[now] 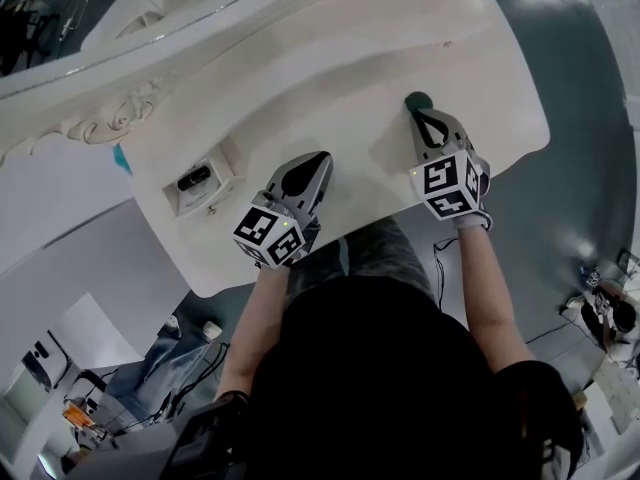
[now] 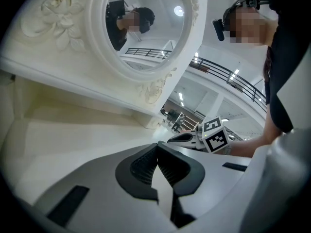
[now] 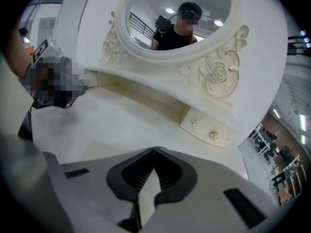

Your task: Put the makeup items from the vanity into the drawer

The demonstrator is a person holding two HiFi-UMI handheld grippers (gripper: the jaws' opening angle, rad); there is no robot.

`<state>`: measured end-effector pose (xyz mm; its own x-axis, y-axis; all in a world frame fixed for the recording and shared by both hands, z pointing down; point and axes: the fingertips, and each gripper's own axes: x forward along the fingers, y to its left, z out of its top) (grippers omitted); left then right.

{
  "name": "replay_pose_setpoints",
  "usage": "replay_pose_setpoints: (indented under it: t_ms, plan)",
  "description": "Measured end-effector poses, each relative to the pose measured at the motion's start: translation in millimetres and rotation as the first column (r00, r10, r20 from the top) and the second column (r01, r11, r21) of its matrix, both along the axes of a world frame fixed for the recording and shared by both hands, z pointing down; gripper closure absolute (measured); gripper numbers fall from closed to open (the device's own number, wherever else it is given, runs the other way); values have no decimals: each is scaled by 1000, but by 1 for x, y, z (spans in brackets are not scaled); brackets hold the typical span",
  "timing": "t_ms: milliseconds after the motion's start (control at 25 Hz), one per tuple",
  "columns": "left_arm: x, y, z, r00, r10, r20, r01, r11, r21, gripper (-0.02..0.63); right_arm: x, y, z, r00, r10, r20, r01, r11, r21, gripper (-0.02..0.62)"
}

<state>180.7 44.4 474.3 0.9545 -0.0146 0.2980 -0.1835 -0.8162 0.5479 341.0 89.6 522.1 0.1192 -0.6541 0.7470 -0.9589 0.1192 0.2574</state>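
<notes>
- One small drawer (image 1: 228,168) stands pulled open on the white worktop (image 1: 330,78). A dark makeup item (image 1: 194,178) already lies inside it.
- Just right of the drawer hangs the left gripper (image 1: 320,158). Its fingers are closed tip to tip with nothing between them, so it is empty.
- Further right of the drawer, well apart from it, the right gripper (image 1: 416,114) slants down at the worktop. Its fingers are also closed together.
- A small dark green item (image 1: 418,99) sits right at those tips, farthest from the drawer. In the right gripper view it shows only as a thin green sliver, so I cannot tell whether it is pinched or merely touched.
- Judging by its size, it should be light, and it looks rounded, so it could roll or squirt out of a tip pinch. Whether its shell is hard or soft I cannot tell.
- The safest hold is probably across its middle, low by the worktop, with a gentle squeeze for the carry over to the drawer.
</notes>
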Motion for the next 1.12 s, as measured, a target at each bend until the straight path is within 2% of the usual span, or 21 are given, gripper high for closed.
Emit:
replay_pose_setpoints:
  t_ms: [240,440,680,1120]
  plan:
    - [-29,-11,-8,999,-50,-18,50,999,8,595,-51,-30,-24,994,-99,39,97,994,56,571]
    - [-62,-23,-14,992,-120,-36,121,992,24,595,-107,-60,-44,973,-208,102,197,974,108,571]
    - [-121,-35,-17,976,-216,-37,217,976,22,595,-189,-88,-63,921,-366,134,348,927,139,571]
    - [-218,-62,-24,911,-408,-55,410,912,27,595,-311,-137,-90,807,-557,196,521,828,205,571]
